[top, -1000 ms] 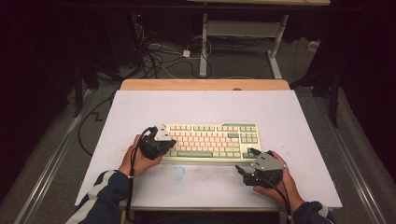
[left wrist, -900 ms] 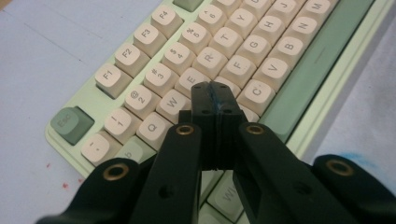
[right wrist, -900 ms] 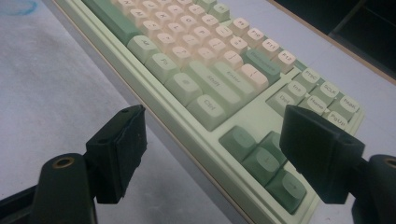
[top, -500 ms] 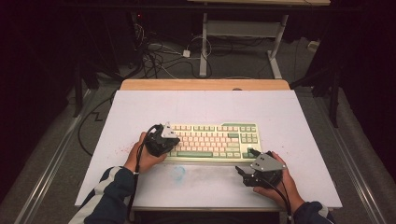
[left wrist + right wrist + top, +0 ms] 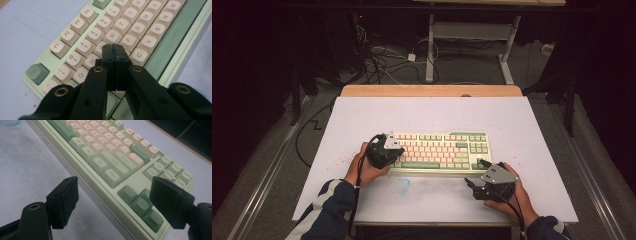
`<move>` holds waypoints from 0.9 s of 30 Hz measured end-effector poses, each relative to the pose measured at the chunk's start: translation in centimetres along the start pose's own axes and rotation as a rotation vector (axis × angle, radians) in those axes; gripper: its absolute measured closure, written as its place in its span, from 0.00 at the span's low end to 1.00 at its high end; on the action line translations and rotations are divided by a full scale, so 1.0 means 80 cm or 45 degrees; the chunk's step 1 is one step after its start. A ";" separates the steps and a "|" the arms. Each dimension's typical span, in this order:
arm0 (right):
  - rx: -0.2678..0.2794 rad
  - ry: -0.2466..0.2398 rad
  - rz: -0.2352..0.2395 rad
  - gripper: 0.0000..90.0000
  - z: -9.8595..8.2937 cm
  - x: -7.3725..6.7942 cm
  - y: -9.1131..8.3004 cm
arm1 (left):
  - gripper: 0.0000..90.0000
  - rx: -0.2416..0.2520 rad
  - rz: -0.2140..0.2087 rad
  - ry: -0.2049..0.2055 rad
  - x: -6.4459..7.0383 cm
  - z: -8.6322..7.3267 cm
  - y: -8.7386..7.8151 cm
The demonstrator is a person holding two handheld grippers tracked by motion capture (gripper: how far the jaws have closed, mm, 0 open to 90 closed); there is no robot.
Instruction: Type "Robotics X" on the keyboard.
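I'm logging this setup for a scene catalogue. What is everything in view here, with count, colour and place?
keyboard: one, pale green with cream keys, table centre.
table: one, white top, wooden far edge.
blue smudge: one, on the table before the keyboard.
cables: several, dark, on the floor beyond.
desk frame: one, white, behind the table.
left gripper: black, jaws shut, over the letter keys.
right gripper: black, jaws open, at the keyboard's arrow-key corner.

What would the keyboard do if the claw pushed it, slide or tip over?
The keyboard would probably slide, not tip: it lies low and flat on the smooth table. It looks like one stiff slab, so it likely moves whole without bending. The shut left claw sits over single keys, which may just sink down when pressed.
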State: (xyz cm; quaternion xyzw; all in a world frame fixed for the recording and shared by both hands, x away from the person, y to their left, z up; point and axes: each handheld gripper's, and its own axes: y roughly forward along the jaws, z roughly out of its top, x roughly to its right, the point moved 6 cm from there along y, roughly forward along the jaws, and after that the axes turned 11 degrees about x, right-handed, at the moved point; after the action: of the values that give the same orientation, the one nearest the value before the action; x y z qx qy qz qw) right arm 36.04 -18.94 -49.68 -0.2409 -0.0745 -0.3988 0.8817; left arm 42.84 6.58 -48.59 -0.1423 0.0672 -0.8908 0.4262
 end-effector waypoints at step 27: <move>0.002 0.006 -0.004 0.26 0.000 0.001 -0.003 | 0.97 0.016 -0.172 0.042 0.063 -0.001 -0.015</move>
State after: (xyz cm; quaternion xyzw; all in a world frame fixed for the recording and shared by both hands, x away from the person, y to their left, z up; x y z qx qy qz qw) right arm 35.92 -19.15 -49.58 -0.2391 -0.0733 -0.4007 0.8814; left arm 38.95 3.41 -47.38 -0.1289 0.0588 -0.9202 0.3648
